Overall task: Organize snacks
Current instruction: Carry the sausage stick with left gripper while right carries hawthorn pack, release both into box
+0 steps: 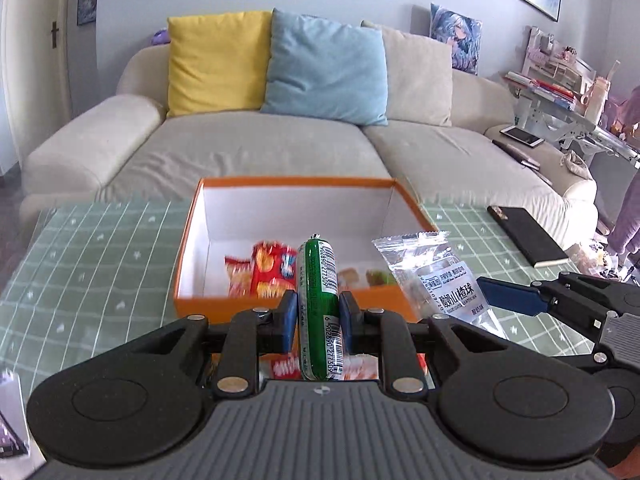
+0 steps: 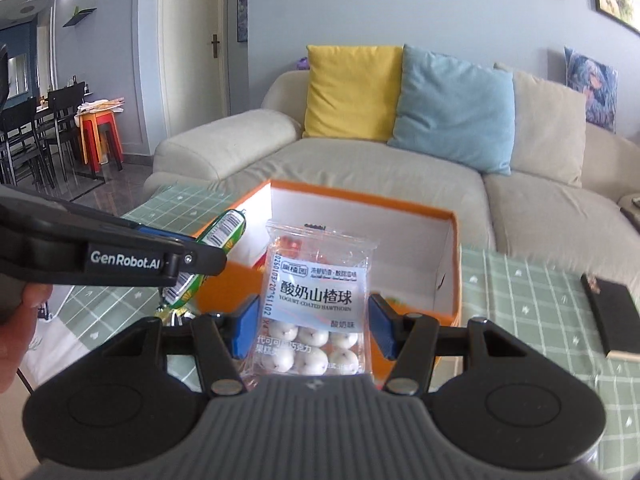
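Note:
My left gripper [image 1: 318,316] is shut on a green sausage stick [image 1: 319,300] with barcodes, held upright just in front of the orange box [image 1: 188,240]. Inside the box lie red snack packs [image 1: 264,272] and other small sweets. My right gripper [image 2: 314,326] is shut on a clear bag of yogurt-coated hawthorn balls [image 2: 314,300], held upright before the same orange box [image 2: 448,264]. In the right wrist view the left gripper with the green sausage [image 2: 226,232] shows at the left. In the left wrist view the hawthorn bag [image 1: 432,276] and a blue finger [image 1: 508,294] of the right gripper show at the right.
A green checked cloth [image 1: 100,248] covers the table. A black notebook [image 1: 528,236] lies at the table's right side. Behind it stands a beige sofa [image 1: 260,148] with yellow, blue and beige cushions. More snack packs [image 1: 284,368] lie under my left gripper. A person's hand [image 2: 20,320] is at the left edge.

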A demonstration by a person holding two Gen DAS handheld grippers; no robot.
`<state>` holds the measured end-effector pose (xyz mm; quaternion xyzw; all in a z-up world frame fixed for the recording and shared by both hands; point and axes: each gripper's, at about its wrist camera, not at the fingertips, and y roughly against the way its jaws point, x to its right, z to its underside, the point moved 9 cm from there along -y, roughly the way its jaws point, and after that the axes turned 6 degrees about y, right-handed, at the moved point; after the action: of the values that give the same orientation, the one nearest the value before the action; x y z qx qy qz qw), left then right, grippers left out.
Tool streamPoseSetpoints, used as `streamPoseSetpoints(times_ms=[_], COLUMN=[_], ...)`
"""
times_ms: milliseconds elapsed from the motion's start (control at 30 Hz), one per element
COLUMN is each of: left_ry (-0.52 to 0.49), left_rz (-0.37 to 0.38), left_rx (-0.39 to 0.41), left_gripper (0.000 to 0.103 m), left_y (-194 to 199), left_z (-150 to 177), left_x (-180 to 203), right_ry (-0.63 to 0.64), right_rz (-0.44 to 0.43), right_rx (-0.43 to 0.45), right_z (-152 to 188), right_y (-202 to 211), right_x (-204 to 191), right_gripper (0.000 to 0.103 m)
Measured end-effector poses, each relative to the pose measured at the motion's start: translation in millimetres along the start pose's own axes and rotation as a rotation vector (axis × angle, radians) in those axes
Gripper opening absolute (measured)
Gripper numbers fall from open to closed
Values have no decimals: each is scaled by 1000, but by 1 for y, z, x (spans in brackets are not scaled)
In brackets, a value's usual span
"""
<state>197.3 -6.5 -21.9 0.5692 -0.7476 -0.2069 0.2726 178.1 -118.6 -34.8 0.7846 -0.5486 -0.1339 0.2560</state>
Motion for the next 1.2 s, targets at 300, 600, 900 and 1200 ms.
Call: streamPoseSetpoints(times_ms=[300, 600, 900, 1200], left_ry=[29, 20, 20, 9], left_rz=[21, 31, 15, -23], left_rx=[-32, -162, -296, -352], left_gripper=[24, 24, 24, 24], left_y=[-33, -88, -142, -179], left_z=[-29, -30, -24, -14], left_x=[4, 10, 5, -2], right_ry=[45, 68, 130, 266], right_rz=[29, 38, -3, -28], right_rx=[-11, -131, -254, -343], right_z=[-29, -32, -21, -8], right_y=[-33, -97, -163, -205], right_x=[36, 74, 95, 92], right_gripper=[56, 56, 55, 56])
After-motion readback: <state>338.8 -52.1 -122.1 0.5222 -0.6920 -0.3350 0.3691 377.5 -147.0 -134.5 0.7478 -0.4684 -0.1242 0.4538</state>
